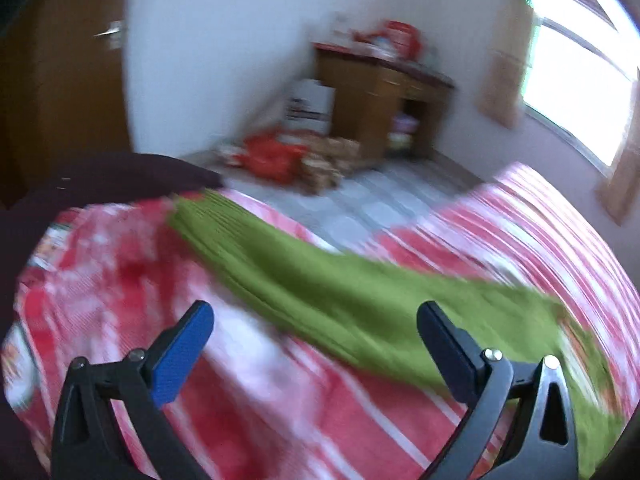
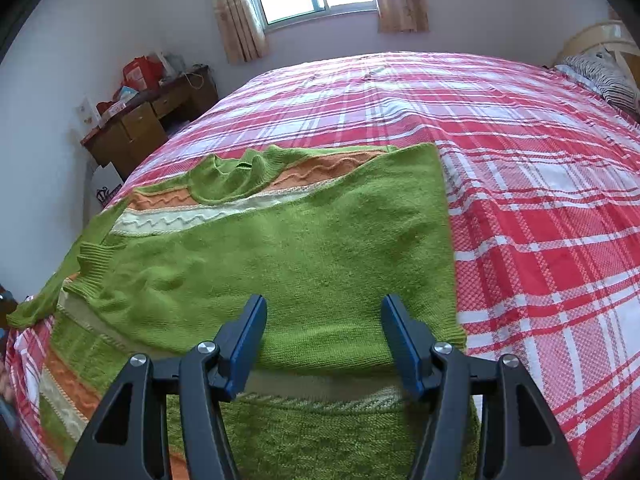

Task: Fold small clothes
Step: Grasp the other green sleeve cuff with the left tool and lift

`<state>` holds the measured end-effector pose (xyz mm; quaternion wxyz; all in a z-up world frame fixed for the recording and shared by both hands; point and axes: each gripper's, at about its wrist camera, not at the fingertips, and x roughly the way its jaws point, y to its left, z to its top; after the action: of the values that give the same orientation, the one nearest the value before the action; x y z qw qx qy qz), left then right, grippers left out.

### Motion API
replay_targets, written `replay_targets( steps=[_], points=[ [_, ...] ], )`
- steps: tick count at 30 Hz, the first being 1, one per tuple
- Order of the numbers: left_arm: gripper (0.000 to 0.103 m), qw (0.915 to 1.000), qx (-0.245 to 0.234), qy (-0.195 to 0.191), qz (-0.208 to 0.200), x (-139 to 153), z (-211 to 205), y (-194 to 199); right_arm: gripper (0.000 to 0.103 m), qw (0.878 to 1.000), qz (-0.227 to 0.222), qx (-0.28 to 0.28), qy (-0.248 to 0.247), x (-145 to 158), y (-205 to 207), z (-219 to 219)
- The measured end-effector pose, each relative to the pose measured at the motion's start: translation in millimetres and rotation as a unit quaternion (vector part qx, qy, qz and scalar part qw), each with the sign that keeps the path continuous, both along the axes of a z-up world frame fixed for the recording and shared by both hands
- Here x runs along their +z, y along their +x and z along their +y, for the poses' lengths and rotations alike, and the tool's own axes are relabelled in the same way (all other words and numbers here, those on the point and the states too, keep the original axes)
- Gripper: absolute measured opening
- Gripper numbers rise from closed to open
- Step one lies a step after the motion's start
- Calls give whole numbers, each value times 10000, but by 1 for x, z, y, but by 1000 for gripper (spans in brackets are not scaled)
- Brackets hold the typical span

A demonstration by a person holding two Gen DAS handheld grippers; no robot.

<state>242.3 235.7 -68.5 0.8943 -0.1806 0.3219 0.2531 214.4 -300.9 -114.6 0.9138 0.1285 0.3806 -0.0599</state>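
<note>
Green knit sweater (image 2: 288, 248) lies flat on the plaid bed (image 2: 540, 220), partly folded, its straight folded edge running from 12 toward 5 o'clock in the right wrist view. Right gripper (image 2: 324, 312) hangs above the sweater's lower half, fingers spread wide and holding nothing. From 1 to 4 o'clock the bed is bare plaid. Left gripper (image 1: 316, 316), also wide and holding nothing, hovers over a blurred sleeve (image 1: 320, 280) near the bed's edge; floor (image 1: 360, 200) lies beyond at 12.

Black tongs (image 2: 324, 332) with blue pads (image 2: 250, 344) and silver screws (image 2: 207, 347).
</note>
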Motion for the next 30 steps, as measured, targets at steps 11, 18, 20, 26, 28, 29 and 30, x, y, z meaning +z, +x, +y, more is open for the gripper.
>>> replay_targets(
  steps=[11,18,20,26,28,29,30],
  points=[
    [63,9915,733,-889,604,-43,95,39,61,10000,-4,4,3,0,0,0],
    [40,9947,637,-692,422,-44,84,48,61,10000,1,4,-15,0,0,0],
    [17,9949,575,-709,427,-45,83,50,61,10000,-2,9,-3,0,-1,0],
    [7,9975,351,-554,280,-32,75,55,61,10000,-9,11,8,0,-1,-1],
    [7,9995,115,-296,24,-11,54,53,61,10000,-6,11,2,0,-1,0],
    [7,9999,-55,-66,-133,2,37,50,61,10000,-7,12,1,0,-1,0],
    [7,9994,-231,111,-251,13,20,49,61,10000,-8,12,3,0,-1,-1]
  ],
)
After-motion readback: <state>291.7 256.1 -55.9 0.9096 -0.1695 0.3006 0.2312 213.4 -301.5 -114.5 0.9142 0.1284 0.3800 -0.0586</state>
